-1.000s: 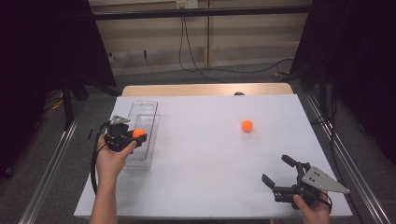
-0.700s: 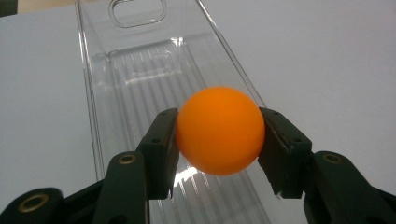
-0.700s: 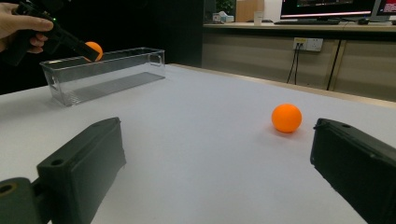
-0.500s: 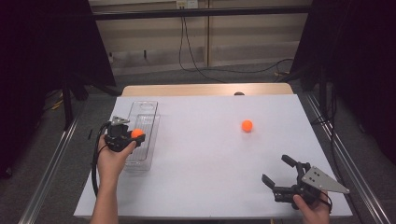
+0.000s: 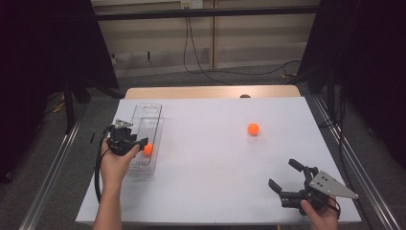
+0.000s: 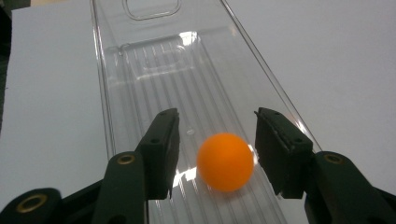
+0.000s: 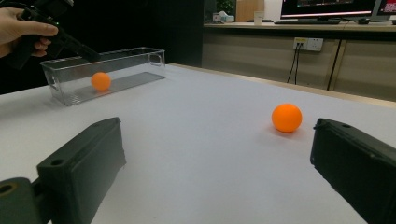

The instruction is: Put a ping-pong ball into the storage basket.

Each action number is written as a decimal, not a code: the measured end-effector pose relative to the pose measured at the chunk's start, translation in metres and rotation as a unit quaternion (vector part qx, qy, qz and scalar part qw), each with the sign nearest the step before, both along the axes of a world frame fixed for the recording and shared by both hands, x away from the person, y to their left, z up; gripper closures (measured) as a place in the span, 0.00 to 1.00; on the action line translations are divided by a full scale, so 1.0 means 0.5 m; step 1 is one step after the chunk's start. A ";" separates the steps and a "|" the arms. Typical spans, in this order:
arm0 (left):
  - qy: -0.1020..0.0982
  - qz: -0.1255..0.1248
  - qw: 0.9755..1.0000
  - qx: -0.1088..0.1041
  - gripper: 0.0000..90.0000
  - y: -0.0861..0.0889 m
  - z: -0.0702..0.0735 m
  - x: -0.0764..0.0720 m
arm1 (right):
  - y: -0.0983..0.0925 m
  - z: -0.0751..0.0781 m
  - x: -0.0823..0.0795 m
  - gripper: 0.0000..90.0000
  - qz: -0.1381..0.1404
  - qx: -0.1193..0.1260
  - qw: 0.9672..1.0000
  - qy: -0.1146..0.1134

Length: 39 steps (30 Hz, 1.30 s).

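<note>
One small orange ball (image 6: pixel 226 162) already lies in the clear plastic tray (image 6: pixel 100 93) between the spread jaws of the left hand-held gripper (image 6: pixel 217 116), while a second orange ball (image 5: pixel 253 129) waits on the white surface (image 5: pixel 206 182), well apart from the wide-spread right hand-held gripper (image 5: pixel 282 172).

You find no readable text, label, brand, number or sign anywhere. The monitor (image 7: pixel 334 7) at one o'clock in the right gripper view shows coloured lines on its screen, but they are too small to read.
</note>
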<state>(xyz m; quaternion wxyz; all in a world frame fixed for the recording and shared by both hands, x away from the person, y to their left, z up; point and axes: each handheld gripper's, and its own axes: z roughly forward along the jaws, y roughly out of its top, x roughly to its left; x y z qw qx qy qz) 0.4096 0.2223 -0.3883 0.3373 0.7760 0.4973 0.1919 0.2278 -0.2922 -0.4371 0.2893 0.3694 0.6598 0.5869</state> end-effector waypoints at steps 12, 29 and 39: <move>-0.004 -0.006 1.000 -0.011 0.45 -0.010 0.008 -0.011 | -0.001 0.000 0.000 0.03 0.000 0.000 1.000 -0.001; -0.017 -0.046 0.998 -0.034 0.34 -0.048 0.036 -0.032 | 0.000 -0.001 0.002 0.03 0.002 -0.001 1.000 0.002; -0.014 -0.058 0.997 -0.041 0.30 -0.059 0.039 -0.035 | 0.000 -0.001 0.003 0.03 0.001 0.001 1.000 0.002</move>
